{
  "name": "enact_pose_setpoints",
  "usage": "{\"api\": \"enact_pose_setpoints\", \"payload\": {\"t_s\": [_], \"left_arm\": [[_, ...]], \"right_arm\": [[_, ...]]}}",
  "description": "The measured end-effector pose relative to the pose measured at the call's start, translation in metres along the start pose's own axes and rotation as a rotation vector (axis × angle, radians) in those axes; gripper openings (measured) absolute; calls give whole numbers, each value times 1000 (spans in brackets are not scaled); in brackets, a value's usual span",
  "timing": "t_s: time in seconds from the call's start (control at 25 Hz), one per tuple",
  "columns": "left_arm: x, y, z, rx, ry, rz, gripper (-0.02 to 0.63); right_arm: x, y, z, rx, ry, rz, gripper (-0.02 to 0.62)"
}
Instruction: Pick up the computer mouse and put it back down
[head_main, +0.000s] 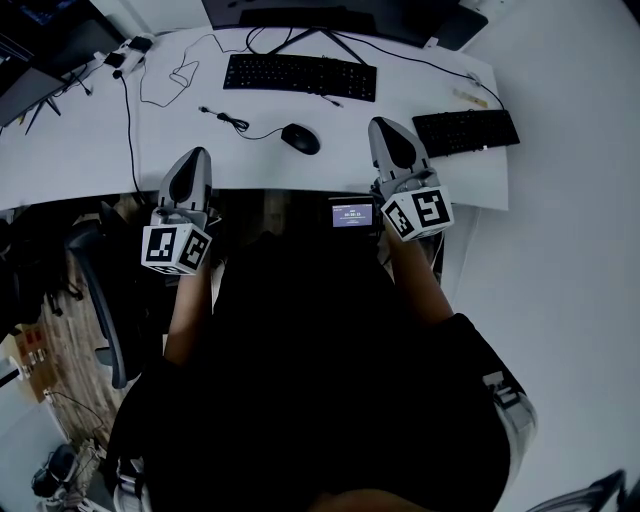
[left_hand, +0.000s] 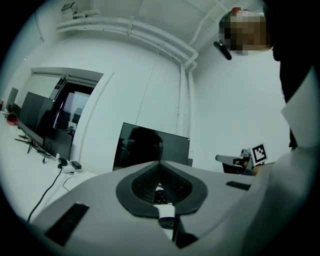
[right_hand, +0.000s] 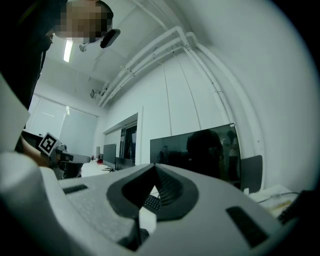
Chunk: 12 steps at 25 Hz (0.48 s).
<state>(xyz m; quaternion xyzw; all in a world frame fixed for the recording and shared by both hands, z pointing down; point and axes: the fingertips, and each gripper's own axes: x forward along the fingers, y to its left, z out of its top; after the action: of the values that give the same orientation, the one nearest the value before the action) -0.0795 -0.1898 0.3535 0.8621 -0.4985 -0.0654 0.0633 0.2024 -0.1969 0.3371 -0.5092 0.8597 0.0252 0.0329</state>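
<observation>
Left claw (head_main: 197, 152): jaws together, tips meeting, nothing between them. In the left gripper view the claw (left_hand: 160, 164) points level across the table, and only a sliver of background shows through the gap behind the joined tips. It sits to the left of the computer mouse (head_main: 300, 138) and well apart from it, at the table's near edge. Its marker cube (head_main: 176, 248) is on the person's side of the mouse, off the table.

Right claw (head_main: 383, 122): jaws also closed, empty. The right gripper view shows the claw (right_hand: 154, 165) with both pads meeting at the tip and nothing gripped. It lies to the right of the mouse, near it but not touching. Its marker cube (head_main: 417, 213) trails back toward the person.

Computer mouse: black, resting on the white table (head_main: 80, 150) between the two claws and closer to the right one. No claw is on it. A thin black cable (head_main: 235, 122) runs from the mouse off to its left.

Beyond the mouse: black keyboard (head_main: 300, 76), lying flat. Right of the mouse, past the right claw: second black keyboard (head_main: 466, 131), angled. On the person's side of the mouse, at the table edge: small device with a lit screen (head_main: 352, 213). Far beyond the mouse, a dark monitor (left_hand: 150, 147) appears in both gripper views.
</observation>
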Motion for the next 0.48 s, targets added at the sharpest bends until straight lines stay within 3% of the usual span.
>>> {"api": "enact_pose_setpoints", "payload": {"t_s": [0.48], "left_arm": [[7,-7,-5,-24,3,-17,-5]], "right_arm": [[-1,-9,-4,18,12,-1,3]]}}
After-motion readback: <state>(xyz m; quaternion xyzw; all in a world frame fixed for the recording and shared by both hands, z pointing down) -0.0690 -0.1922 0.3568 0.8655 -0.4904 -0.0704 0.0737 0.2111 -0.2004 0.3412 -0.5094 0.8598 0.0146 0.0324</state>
